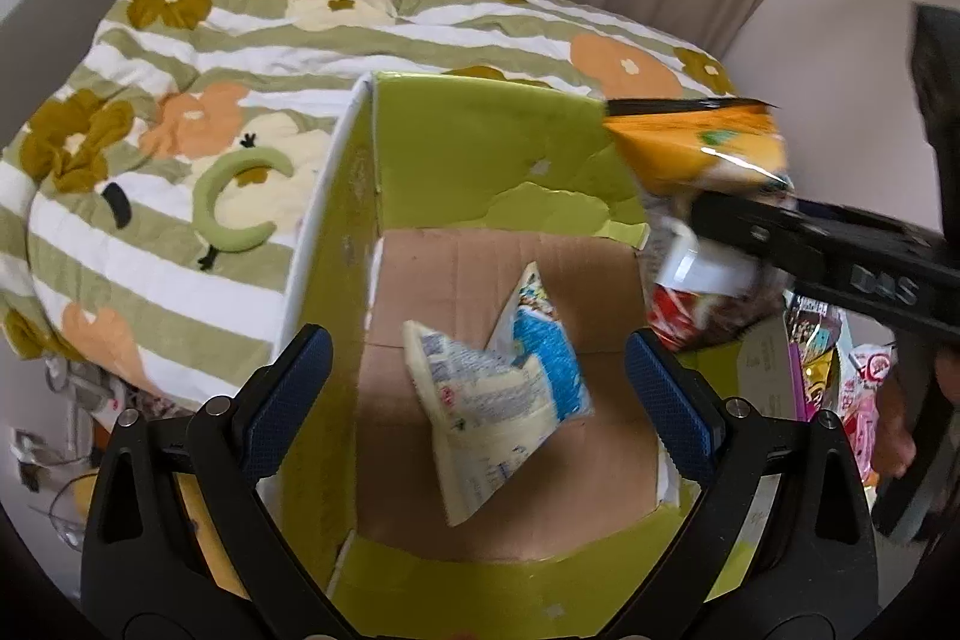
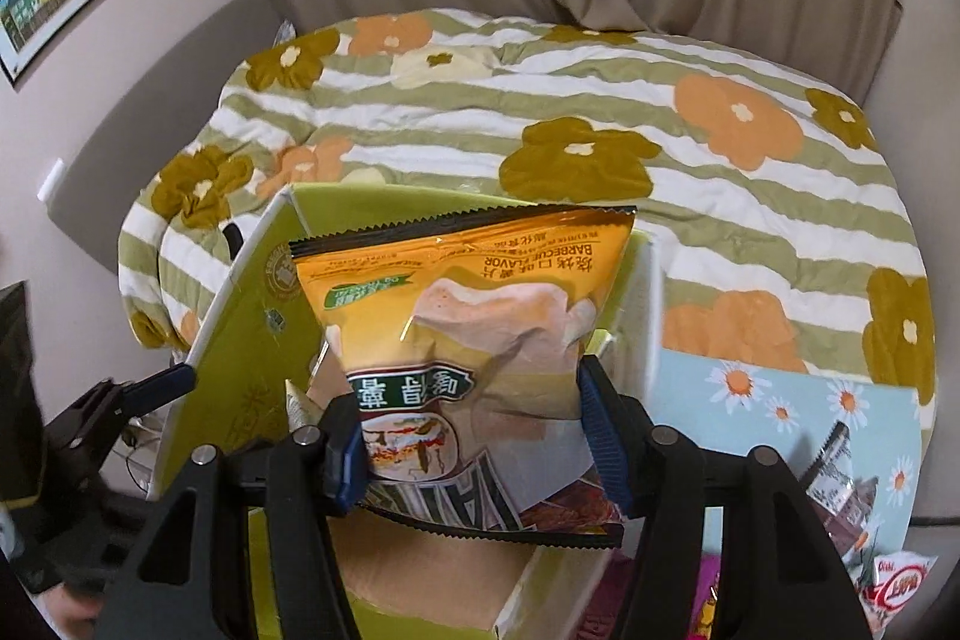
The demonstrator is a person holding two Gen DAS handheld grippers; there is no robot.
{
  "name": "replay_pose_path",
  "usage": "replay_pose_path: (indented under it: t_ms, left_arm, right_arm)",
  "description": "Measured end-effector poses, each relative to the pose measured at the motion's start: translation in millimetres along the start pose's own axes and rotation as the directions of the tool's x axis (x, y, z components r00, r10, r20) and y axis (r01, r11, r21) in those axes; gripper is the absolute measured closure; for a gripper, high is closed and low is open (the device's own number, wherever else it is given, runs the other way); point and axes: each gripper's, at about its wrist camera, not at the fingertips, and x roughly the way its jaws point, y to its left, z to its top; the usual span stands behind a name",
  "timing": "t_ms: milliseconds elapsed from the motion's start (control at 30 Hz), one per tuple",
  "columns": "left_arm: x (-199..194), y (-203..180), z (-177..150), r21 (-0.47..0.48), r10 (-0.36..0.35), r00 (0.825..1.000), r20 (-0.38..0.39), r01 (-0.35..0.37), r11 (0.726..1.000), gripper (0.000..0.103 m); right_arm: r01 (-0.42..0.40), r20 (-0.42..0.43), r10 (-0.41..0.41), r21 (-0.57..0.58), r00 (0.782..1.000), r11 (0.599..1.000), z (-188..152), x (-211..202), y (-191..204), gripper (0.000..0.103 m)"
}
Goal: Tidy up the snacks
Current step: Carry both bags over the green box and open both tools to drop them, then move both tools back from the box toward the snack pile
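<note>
While the left gripper [image 1: 477, 388] hangs wide apart w/ nothing between its pads, a pale blue-and-cream snack pouch [image 1: 498, 388] lies on the brown floor of the green cardboard box [image 1: 480, 148], near its middle. Right gripper [image 2: 474, 436] is clenched on an orange BBQ chip bag [image 2: 462, 310], held over the box's right edge.
</note>
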Motion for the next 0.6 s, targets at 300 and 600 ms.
replay_pose_path:
  t_ms: [300,600]
  left_arm:
    - [-6.7,10.1,-7.8,0.013,0.017,1.0,0.006,-0.017,1.0,0.006]
    - [-10.1,13.8,-11.3,0.026,0.003,1.0,0.004,-0.003,1.0,0.006]
  right_arm:
    - [0.028,0.021,-0.028,-0.003,0.999,1.0,-3.1,13.5,8.3,0.003]
    - [0.046,0.048,-0.046,0.004,0.998,0.999,-14.1,-2.3,17.5,0.003]
